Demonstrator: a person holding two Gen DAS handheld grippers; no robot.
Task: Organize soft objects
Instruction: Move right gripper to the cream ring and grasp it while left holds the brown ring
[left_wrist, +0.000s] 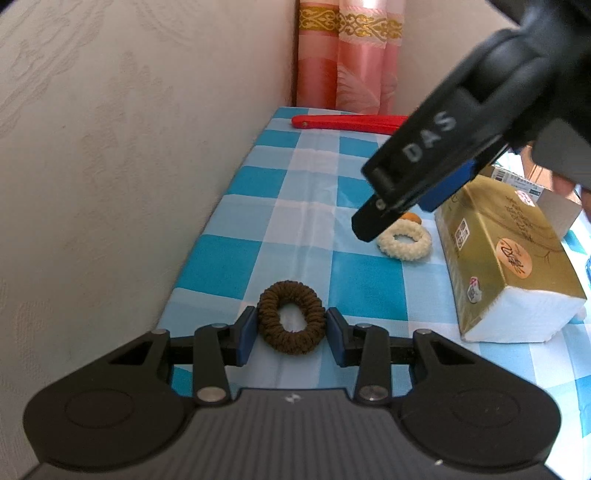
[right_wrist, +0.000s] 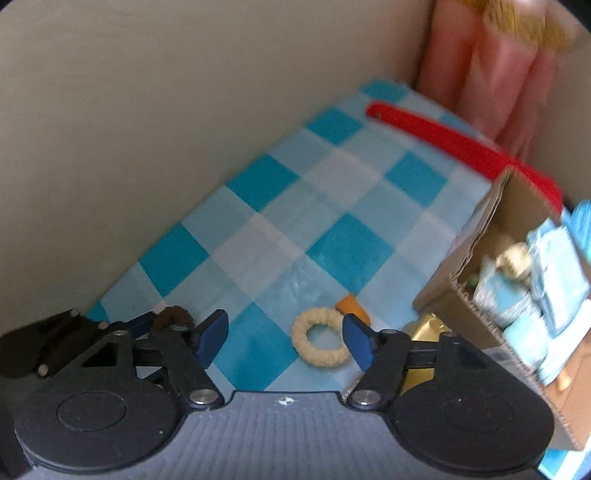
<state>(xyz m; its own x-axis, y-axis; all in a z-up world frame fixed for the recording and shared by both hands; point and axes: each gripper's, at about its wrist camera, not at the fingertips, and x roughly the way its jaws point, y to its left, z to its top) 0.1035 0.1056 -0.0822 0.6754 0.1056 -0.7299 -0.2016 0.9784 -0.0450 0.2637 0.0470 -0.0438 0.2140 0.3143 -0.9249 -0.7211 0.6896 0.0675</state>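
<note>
A brown scrunchie (left_wrist: 291, 317) sits between the blue pads of my left gripper (left_wrist: 291, 325), which is shut on it just above the blue-and-white checked tablecloth (left_wrist: 295, 206). A cream scrunchie (right_wrist: 319, 338) lies flat on the cloth. My right gripper (right_wrist: 284, 339) points down over it, open; the ring lies between the pads, close to the right-hand one, and neither presses on it. In the left wrist view one of the right gripper's fingers (left_wrist: 373, 221) hangs just left of the cream scrunchie (left_wrist: 404, 240). A small orange thing (right_wrist: 352, 306) lies behind it.
A gold tissue pack (left_wrist: 509, 258) lies right of the cream scrunchie. A cardboard box (right_wrist: 476, 243) holding pale blue packets stands further right. A red plastic handle (left_wrist: 347, 122) lies at the far end, by a pink curtain (left_wrist: 347, 55). A wall (left_wrist: 110, 147) borders the table's left edge.
</note>
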